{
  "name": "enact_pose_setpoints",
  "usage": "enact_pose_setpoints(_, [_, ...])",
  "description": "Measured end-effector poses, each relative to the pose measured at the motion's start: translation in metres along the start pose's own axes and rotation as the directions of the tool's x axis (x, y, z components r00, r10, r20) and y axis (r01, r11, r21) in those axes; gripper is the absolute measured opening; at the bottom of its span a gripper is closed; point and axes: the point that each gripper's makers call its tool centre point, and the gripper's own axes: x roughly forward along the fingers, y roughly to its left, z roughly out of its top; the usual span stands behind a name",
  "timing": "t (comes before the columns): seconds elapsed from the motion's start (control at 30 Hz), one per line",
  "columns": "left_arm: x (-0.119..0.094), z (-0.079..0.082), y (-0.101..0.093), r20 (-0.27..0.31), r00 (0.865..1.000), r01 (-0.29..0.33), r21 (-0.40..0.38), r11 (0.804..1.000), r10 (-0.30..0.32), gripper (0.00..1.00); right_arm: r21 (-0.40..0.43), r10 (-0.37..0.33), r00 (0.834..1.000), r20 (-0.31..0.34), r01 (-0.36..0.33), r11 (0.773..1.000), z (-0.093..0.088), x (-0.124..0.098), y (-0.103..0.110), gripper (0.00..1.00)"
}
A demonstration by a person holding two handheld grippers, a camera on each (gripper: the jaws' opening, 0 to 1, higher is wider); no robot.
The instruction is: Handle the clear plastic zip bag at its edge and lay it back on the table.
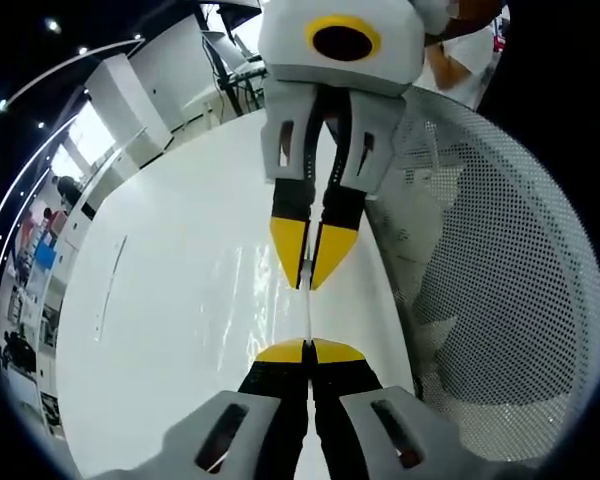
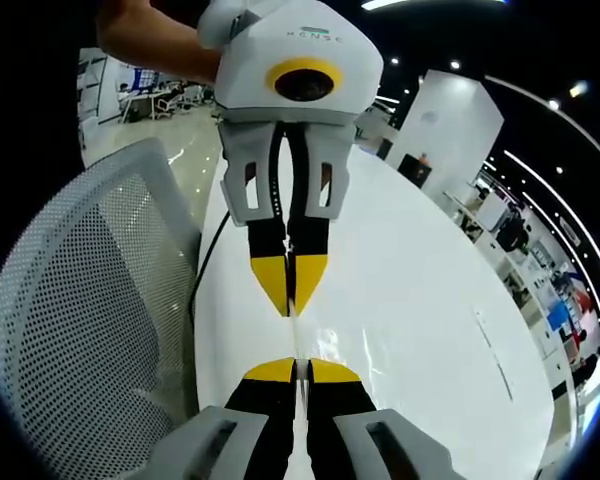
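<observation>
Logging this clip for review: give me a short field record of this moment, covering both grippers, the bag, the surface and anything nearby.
left gripper: jaws shut on the bag edge
right gripper: jaws shut on the same edge, facing the left one
bag: clear plastic, stretched between the two grippers, above the table
table: white, glossy
chair: white mesh back, beside the table
person: hand on the left gripper
</observation>
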Motion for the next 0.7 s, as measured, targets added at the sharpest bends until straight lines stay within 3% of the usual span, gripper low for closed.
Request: enact_pose_setpoints(0.7, [-0.0014, 0.0007, -0.0019, -0.004, 1.0, -0.004, -0.018, 1.0, 0.004, 0.0, 0.0, -0.004, 1.0, 0.003, 0.004, 1.0, 0.0008, -0.001, 0.0006, 0.0])
